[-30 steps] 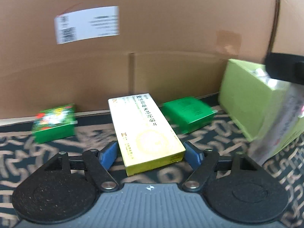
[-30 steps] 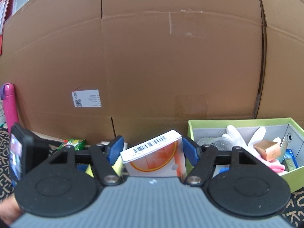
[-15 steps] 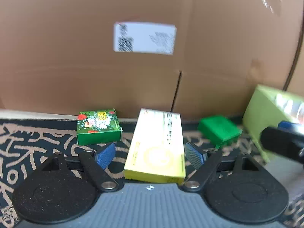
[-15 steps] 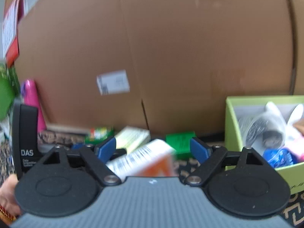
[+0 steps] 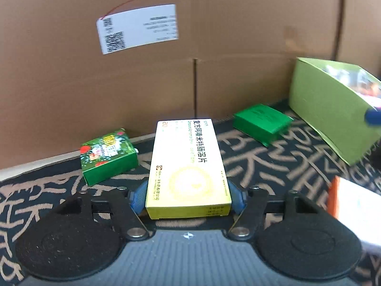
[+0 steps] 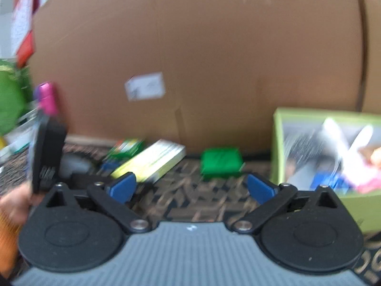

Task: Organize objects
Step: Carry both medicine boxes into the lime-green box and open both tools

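Nearest, the yellow medicine box [image 5: 189, 166] is framed by the left gripper [image 5: 188, 196], whose jaws are closing around its near end on the patterned mat [image 5: 273, 164]. The right gripper [image 6: 190, 187] is seen opening, nothing between. Further back, a floral green box [image 5: 108, 155] and a plain green box [image 5: 260, 121] flank it, with the lime bin [image 5: 326, 109] backed by the cardboard wall [image 5: 214, 47].

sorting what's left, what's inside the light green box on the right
The light green box holds something white, a blue item and a pink one, all blurred. Its near wall covers whatever lies lower down.
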